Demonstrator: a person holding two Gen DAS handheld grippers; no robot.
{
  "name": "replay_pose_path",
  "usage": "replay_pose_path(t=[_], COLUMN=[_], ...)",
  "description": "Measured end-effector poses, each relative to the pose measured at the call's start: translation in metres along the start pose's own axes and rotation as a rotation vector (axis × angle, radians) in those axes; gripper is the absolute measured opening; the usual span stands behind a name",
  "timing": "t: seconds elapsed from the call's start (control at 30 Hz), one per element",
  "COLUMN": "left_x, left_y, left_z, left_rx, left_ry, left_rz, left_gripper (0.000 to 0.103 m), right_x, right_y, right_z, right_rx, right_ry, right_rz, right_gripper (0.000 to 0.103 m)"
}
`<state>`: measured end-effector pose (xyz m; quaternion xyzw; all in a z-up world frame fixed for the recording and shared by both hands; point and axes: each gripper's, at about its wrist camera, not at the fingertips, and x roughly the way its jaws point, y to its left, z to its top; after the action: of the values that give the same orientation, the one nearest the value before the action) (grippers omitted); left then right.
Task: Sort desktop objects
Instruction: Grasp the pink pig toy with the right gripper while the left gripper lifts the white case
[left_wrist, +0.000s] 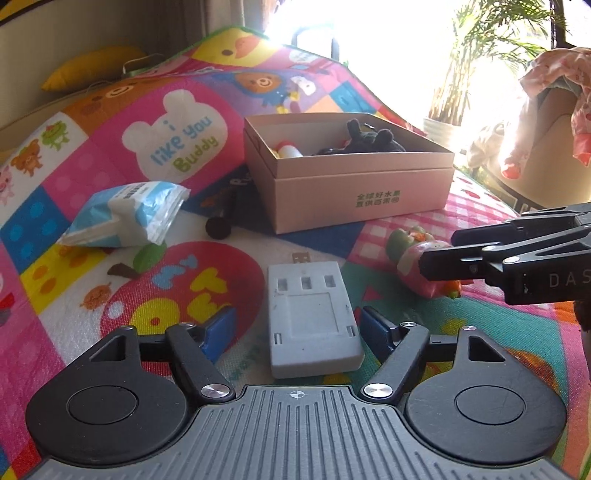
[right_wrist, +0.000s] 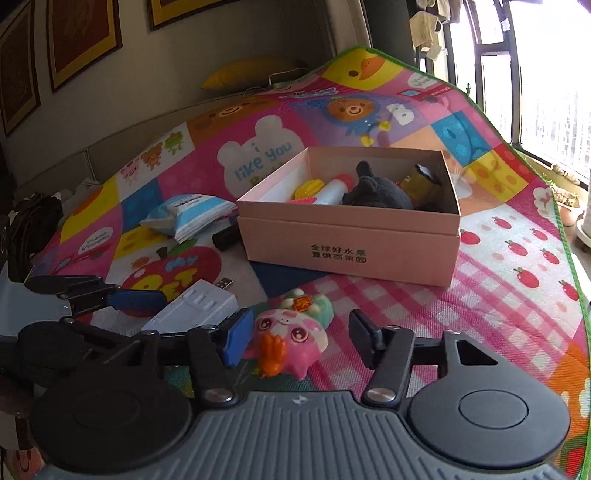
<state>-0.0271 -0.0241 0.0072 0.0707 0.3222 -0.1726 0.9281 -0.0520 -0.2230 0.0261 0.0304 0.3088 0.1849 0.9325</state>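
Surface: cartoon-print play mat (right_wrist: 491, 280), everything lies on it.
Box: pink cardboard box (right_wrist: 351, 254), open, well ahead of both my grippers; already inside are a dark plush toy (right_wrist: 376, 192), a white tube (right_wrist: 330, 192), a yellow piece and a dark-capped jar.
Left gripper (left_wrist: 299, 328): my fingers spread wide, holding nothing, one either side of the grey USB adapter (left_wrist: 314, 317); neither pad seems to touch it.
Right gripper (right_wrist: 299, 339): also wide open and empty, flanking the pink squishy toy (right_wrist: 291, 339); my left pad is just beside it, perhaps touching.
Still loose: blue-and-white tissue pack (left_wrist: 125, 218); black cylinder (left_wrist: 219, 225) near the box's left corner.
Step in hand: I judge it the pre-grasp on two items at once.
Next move: close squarely on each, lift clear of the box rim, carry forward over the opening.
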Motion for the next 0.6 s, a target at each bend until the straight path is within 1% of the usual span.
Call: replay_pose_path(t=[0.03,0.07,0.1,0.13,0.2,0.27,0.33,0.4,0.47,0.5,0.53,0.57,0.6], left_x=[-0.001,-0.002,-0.003,-0.003,-0.004,-0.005,-0.006,-0.009,-0.013,-0.014,-0.016,-0.017,-0.019], left_y=[-0.001,-0.002,-0.003,-0.004,-0.007,-0.011,-0.016,-0.025,-0.038,-0.047,-0.054,-0.058,-0.061], left_z=[-0.001,-0.001,-0.002,-0.002,-0.003,-0.002,-0.002,-0.003,-0.008,-0.011,-0.013,-0.015,-0.016], left_rx=[0.001,-0.002,-0.010,-0.016,-0.010,-0.004,0.006,0.017,0.064,0.100,0.133,0.160,0.182], left_ry=[0.000,0.001,0.001,0.000,-0.005,-0.013,-0.012,-0.013,-0.009,-0.011,-0.015,-0.022,-0.025], left_rz=[0.000,0.001,0.002,0.006,0.018,0.019,-0.006,-0.053,-0.110,-0.119,-0.112,-0.098,-0.077], left_gripper=[0.078,0.075,0.070,0.068,0.058,0.053,0.053,0.053,0.053,0.055,0.056,0.056,0.062], right_x=[0.002,0.003,0.002,0.000,-0.007,-0.016,-0.025,-0.035,-0.044,-0.047,-0.048,-0.048,-0.049], right_y=[0.001,0.001,0.001,0.001,0.000,-0.003,-0.006,-0.006,-0.006,-0.005,-0.006,-0.007,-0.008], right_z=[-0.002,-0.003,-0.004,-0.005,-0.008,-0.012,-0.016,-0.022,-0.029,-0.033,-0.036,-0.039,-0.042], right_rx=[0.008,0.009,0.004,-0.002,-0.018,-0.034,-0.047,-0.066,-0.083,-0.081,-0.073,-0.059,-0.041], right_ry=[0.014,0.025,0.026,0.028,0.030,0.035,0.043,0.047,0.037,0.028,0.025,0.022,0.021], right_rz=[0.015,0.018,0.017,0.020,0.019,0.009,0.010,0.018,0.017,0.004,-0.012,-0.026,-0.038], right_gripper=[0.048,0.046,0.046,0.046,0.045,0.045,0.045,0.045,0.046,0.049,0.058,0.064,0.065])
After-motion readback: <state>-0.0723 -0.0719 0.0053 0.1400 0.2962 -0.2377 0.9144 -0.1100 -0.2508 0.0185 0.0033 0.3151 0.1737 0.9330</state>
